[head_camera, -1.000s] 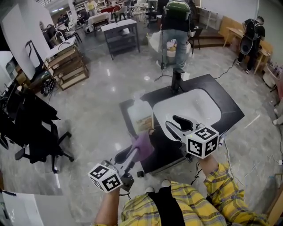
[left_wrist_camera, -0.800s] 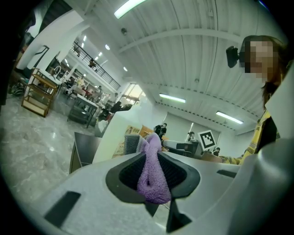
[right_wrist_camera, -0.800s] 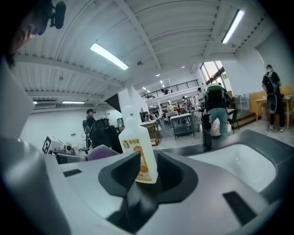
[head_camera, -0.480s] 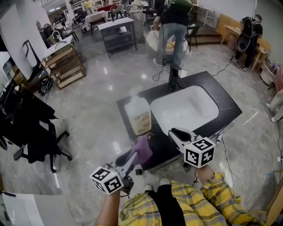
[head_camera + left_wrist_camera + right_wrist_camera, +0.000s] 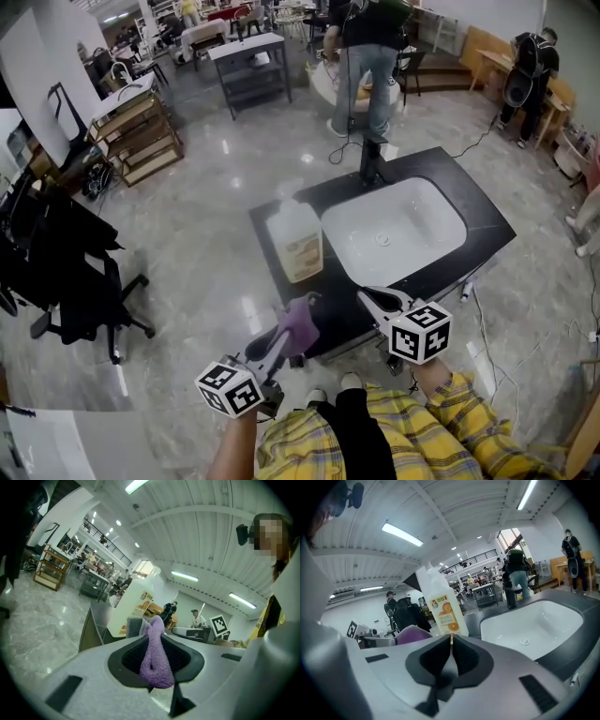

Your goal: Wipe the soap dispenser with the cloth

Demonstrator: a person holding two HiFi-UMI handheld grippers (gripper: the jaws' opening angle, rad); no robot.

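The soap dispenser (image 5: 295, 242), a white bottle with an orange label, stands on the black counter (image 5: 281, 216) left of the white sink (image 5: 394, 230). My left gripper (image 5: 302, 309) is shut on a purple cloth (image 5: 298, 325), held in front of the counter's near edge and short of the bottle. In the left gripper view the cloth (image 5: 155, 658) fills the gap between the jaws, with the bottle (image 5: 133, 604) beyond. My right gripper (image 5: 366, 294) hangs near the counter's front edge. Its jaws have just been closing and meet at the tips (image 5: 451, 638) with nothing between them.
A black faucet (image 5: 370, 161) stands behind the sink. A person (image 5: 370, 47) stands beyond the counter and another (image 5: 530, 70) at the far right. A black office chair (image 5: 75, 272) is at the left, with wooden racks (image 5: 141, 136) and a grey table (image 5: 248, 66) further back.
Both grippers have sunk and drawn back toward me, away from the bottle and sink. The right gripper's jaws, open over the sink a second ago, have shut. The cloth stays in the left gripper.
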